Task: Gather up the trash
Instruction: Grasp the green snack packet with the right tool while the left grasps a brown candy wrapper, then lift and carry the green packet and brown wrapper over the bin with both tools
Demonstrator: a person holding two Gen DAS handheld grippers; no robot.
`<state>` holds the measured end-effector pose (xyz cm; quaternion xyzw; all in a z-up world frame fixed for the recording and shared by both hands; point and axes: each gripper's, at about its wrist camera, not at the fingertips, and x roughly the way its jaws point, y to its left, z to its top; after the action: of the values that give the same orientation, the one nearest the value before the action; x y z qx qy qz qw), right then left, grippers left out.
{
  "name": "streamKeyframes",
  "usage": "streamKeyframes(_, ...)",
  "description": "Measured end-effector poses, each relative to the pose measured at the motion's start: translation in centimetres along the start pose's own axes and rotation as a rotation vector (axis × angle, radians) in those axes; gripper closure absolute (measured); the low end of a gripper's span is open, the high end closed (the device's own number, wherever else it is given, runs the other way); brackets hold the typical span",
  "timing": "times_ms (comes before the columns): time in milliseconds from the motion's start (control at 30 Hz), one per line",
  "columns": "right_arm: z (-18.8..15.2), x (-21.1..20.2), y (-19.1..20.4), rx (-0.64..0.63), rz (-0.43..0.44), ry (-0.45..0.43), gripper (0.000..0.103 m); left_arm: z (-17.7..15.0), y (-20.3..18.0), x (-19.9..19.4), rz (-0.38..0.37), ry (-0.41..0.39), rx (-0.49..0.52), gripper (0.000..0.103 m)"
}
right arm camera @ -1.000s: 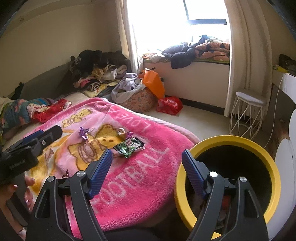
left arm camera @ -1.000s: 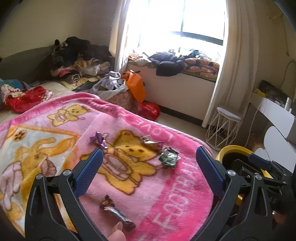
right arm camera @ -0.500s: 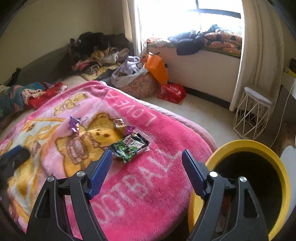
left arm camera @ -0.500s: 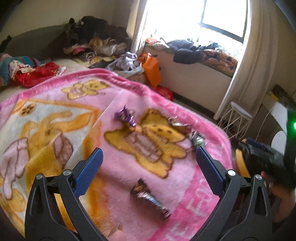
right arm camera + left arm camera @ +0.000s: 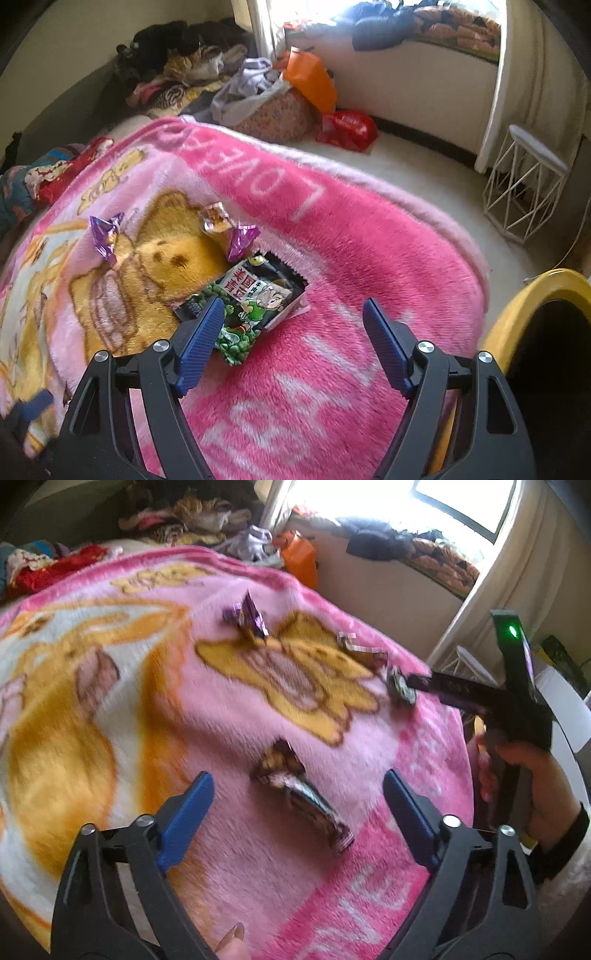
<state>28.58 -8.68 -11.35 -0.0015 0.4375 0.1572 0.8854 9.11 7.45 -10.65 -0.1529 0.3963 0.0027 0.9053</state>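
Several wrappers lie on a pink bear blanket [image 5: 110, 709]. In the left wrist view my open left gripper [image 5: 297, 794] hovers just above a crumpled brown wrapper [image 5: 299, 786], which lies between the fingers. A purple wrapper [image 5: 247, 618] and a silver one [image 5: 360, 650] lie farther off. In the right wrist view my open right gripper [image 5: 293, 321] is low over a green-and-black snack bag [image 5: 251, 299]; its left finger [image 5: 201, 338] overlaps the bag. A purple wrapper [image 5: 105, 240] and a gold-pink one [image 5: 227, 230] lie behind. The right gripper also shows in the left wrist view [image 5: 491, 698].
A yellow-rimmed black bin [image 5: 535, 332] stands at the right by the bed. A white wire stool [image 5: 524, 188], a red bag [image 5: 347, 125] and an orange bag [image 5: 310, 77] are on the floor. Clothes are piled at the bed's far side [image 5: 184, 70].
Both grippers have moved forward and down toward the blanket. The brown wrapper now lies between the left fingers, and the snack bag is under the right gripper. Both stay open.
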Motion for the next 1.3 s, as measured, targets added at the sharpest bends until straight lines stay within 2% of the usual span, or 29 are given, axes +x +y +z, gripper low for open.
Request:
streamKeyframes(133,-0.2,1.9,-0.2,0.025,0.028,0.040,0.031,-0.9,-0.8,0.7,0.003,0.024,0.022,0.040)
streamKeyframes(233,-0.5,2.0,-0.1,0.021,0.034,0.023,0.042,-1.2,-1.0,1.2,0.005,0.032,0.028,0.053)
streamKeyframes(300,-0.7,1.7,-0.1,0.015,0.054,0.012,0.065,-1.1,-1.0,1.2,0.008,0.030,0.025,0.061)
streamKeyframes(333,-0.8,1.6,0.0,0.012,0.077,0.011,0.072,-1.1,-1.0,1.2,0.009,0.028,0.025,0.069)
streamKeyframes(367,-0.9,1.5,0.1,0.008,0.097,0.011,0.084,-1.1,-1.0,1.2,0.011,0.028,0.026,0.072)
streamKeyframes(400,-1.0,1.2,0.4,-0.002,0.118,0.010,0.090,-1.1,-0.9,1.2,0.013,0.029,0.028,0.075)
streamKeyframes(500,-1.1,0.1,0.9,-0.034,0.087,0.008,0.095,-0.9,-0.8,1.1,0.008,0.023,0.021,0.082)
streamKeyframes(633,-1.5,-1.6,0.3,-0.006,0.118,-0.022,0.097,-0.4,-1.2,0.5,-0.014,0.000,0.032,0.086)
streamKeyframes(900,-3.4,-7.0,-2.8,0.100,0.184,-0.121,0.097,0.7,-2.9,-0.4,-0.056,-0.039,0.043,0.088)
streamKeyframes(1067,-5.1,-9.6,-4.6,0.138,0.179,-0.138,0.097,1.5,-5.2,-1.3,-0.091,-0.077,0.071,0.089)
streamKeyframes(1300,-5.9,-12.5,-6.5,0.171,0.170,-0.191,0.097,1.7,-8.4,-2.1,-0.138,-0.101,0.094,0.089)
